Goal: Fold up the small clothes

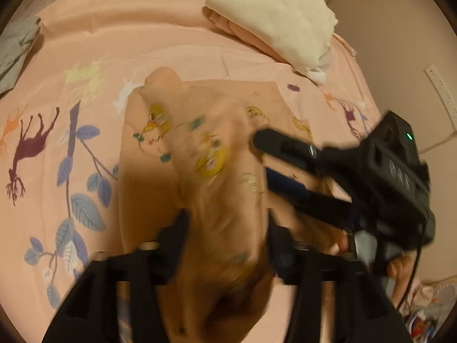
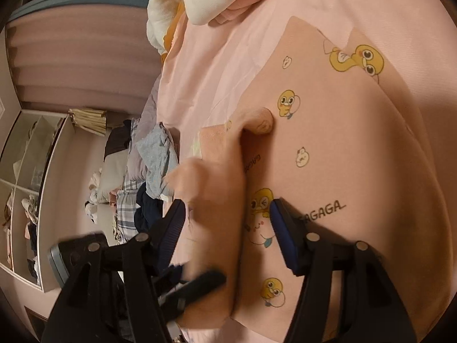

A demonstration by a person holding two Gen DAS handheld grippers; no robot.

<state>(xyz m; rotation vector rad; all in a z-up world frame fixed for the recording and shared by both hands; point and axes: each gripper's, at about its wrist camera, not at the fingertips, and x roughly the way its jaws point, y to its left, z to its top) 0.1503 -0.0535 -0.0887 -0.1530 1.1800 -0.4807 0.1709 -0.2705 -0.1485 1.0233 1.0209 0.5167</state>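
Both fingers [image 1: 182,223] [image 2: 278,214] parted, straddling peach garment [image 2: 342,148] fold, unclamped.

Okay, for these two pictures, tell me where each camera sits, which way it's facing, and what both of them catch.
Left wrist: sits on the left gripper, angled down at the peach duck-print garment on the pink sheet; its open fingers and the right gripper show.
Right wrist: sits on the right gripper, rolled sideways, facing along the garment towards a clothes pile and curtain; its open fingers show.
Shared: the garment, sheet and a folded white cloth.
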